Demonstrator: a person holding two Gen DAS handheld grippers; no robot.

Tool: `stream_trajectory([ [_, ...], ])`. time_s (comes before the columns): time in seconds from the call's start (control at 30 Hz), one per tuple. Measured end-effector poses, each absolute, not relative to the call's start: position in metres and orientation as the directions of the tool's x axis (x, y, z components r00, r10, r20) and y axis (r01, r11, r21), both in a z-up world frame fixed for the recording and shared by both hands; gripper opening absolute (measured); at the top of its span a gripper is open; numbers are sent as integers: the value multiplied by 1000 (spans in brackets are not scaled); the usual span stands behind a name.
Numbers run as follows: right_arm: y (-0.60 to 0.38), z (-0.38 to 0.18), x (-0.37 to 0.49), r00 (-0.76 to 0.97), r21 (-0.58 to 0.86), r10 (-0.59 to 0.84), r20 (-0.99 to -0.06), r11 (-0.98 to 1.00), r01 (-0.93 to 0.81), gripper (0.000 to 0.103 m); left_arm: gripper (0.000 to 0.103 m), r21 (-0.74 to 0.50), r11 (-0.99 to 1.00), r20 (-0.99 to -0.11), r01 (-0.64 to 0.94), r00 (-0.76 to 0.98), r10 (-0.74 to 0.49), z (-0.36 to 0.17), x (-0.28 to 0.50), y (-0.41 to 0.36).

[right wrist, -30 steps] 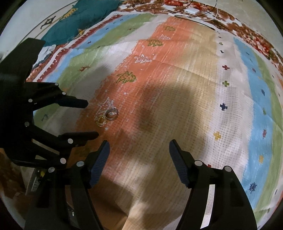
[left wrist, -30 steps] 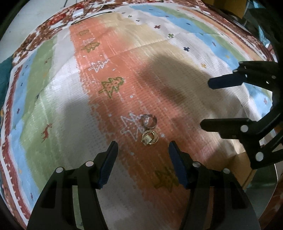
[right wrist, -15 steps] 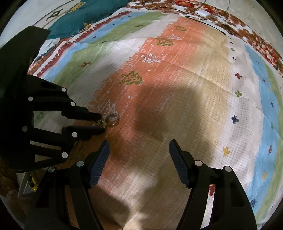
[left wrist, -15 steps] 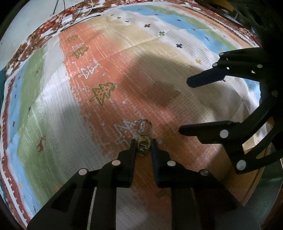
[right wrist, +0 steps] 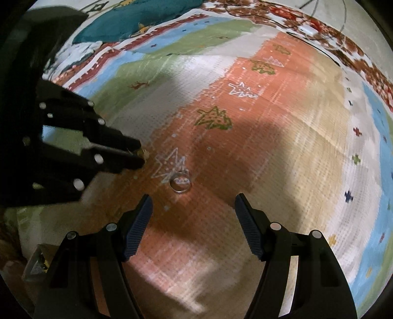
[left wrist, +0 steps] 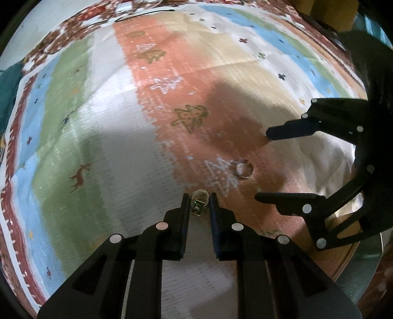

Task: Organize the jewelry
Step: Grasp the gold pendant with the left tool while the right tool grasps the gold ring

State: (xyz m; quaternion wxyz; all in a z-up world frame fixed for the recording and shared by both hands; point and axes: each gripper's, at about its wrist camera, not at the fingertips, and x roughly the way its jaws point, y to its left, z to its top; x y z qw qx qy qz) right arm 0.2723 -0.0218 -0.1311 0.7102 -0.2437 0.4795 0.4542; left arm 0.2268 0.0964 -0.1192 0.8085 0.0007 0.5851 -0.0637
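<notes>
My left gripper is shut on a gold ring with a small green stone, held between the fingertips just above the patterned cloth. It also shows in the right wrist view, where the gold ring peeks out at the tips. A silver ring lies on the orange stripe beside a white tree motif, between the two fingers of my right gripper. In the right wrist view the silver ring lies just ahead of my open right gripper.
The cloth has orange, beige, white, green and blue stripes with tree and deer motifs. A teal cloth lies at the far left edge. A white cable runs along the far border. A wooden surface shows past the cloth's near right edge.
My left gripper closed on the gold ring and lifted it left, away from the silver ring. My right gripper moved in over the silver ring, still open.
</notes>
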Motion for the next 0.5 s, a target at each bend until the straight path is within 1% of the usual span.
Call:
stream_trajectory([
  [0.1,-18,-132,276,103,112,417,-903,460,-881,70,15,-84,993,-944,81,313,-105,-117,228,102],
  [0.37,-4,-136,278,92,104,420,-903,421,-901,69,15,-93,993,-944,66,310,-109,-117,230,103],
  [0.4,-3,-137,277,95,97,417,-904,416,-904,67,15,-95,994,-944,62,312,-110,-116,230,104],
  [0.43,-3,-137,276,99,89,412,-906,415,-906,63,15,-97,994,-943,58,314,-110,-116,231,105],
  [0.5,-3,-136,278,107,81,404,-909,421,-904,45,15,-96,994,-943,53,314,-108,-116,230,106],
])
